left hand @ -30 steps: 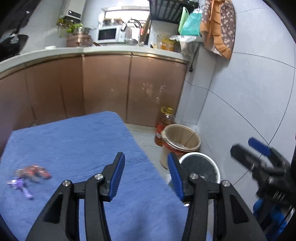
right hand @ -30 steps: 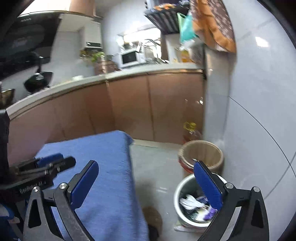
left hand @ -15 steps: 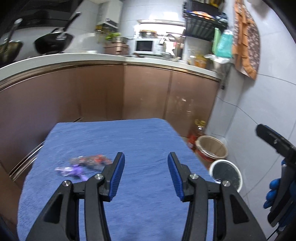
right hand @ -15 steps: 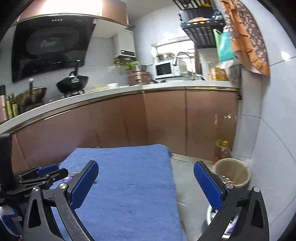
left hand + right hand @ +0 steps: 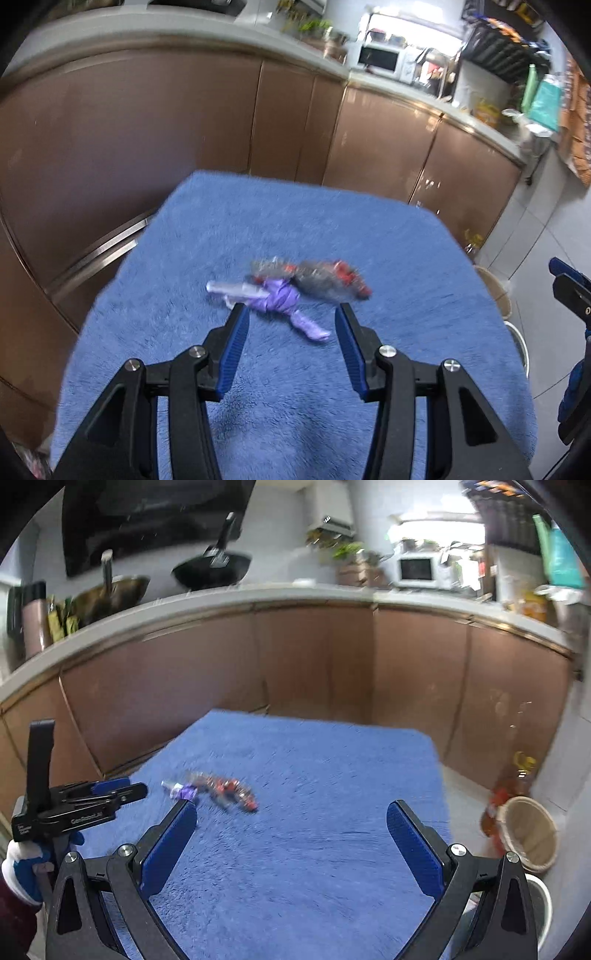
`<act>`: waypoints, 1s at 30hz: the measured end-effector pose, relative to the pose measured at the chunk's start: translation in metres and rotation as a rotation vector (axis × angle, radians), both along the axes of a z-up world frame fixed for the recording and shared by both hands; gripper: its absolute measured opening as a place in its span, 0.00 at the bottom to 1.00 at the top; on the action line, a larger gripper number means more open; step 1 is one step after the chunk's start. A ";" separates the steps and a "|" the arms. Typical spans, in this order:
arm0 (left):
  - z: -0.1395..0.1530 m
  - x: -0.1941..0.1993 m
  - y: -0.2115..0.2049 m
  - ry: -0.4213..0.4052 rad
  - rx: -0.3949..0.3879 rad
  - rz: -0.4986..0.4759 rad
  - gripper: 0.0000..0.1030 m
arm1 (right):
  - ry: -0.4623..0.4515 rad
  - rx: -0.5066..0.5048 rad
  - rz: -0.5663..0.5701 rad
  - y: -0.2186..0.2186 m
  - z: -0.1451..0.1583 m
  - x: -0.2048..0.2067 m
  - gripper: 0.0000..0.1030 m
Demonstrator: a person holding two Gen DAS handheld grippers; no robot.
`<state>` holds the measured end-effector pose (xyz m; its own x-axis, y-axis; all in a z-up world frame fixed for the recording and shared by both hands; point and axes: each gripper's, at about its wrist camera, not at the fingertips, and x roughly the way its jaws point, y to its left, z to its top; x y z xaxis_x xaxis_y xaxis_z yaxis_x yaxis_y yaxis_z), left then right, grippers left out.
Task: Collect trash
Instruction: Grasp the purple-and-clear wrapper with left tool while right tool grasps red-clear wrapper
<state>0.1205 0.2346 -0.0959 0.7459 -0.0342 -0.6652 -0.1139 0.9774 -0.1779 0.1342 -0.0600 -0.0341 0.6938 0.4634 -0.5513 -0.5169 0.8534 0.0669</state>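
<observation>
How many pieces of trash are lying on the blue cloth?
2: a purple wrapper mid-cloth just ahead of the left gripper, and a red-and-silver wrapper touching it behind. Blur could hide more.

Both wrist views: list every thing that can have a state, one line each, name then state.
left tool: open, nothing between its pads, above the cloth.
right tool: open wide, holding nothing.
purple wrapper: crumpled, lying on the blue cloth.
red and silver wrapper: crumpled, touching the purple one.
wicker bin: open-topped, standing on the floor.
</observation>
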 end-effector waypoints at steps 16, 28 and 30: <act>-0.066 0.086 0.017 0.121 -0.032 0.068 0.45 | 0.161 -0.063 0.263 0.081 -0.075 0.098 1.00; -0.075 0.074 0.040 0.075 -0.176 0.097 0.36 | 0.232 -0.112 0.424 0.140 -0.107 0.123 0.65; -0.074 0.071 0.039 0.073 -0.177 0.089 0.35 | 0.250 -0.116 0.434 0.145 -0.114 0.126 0.58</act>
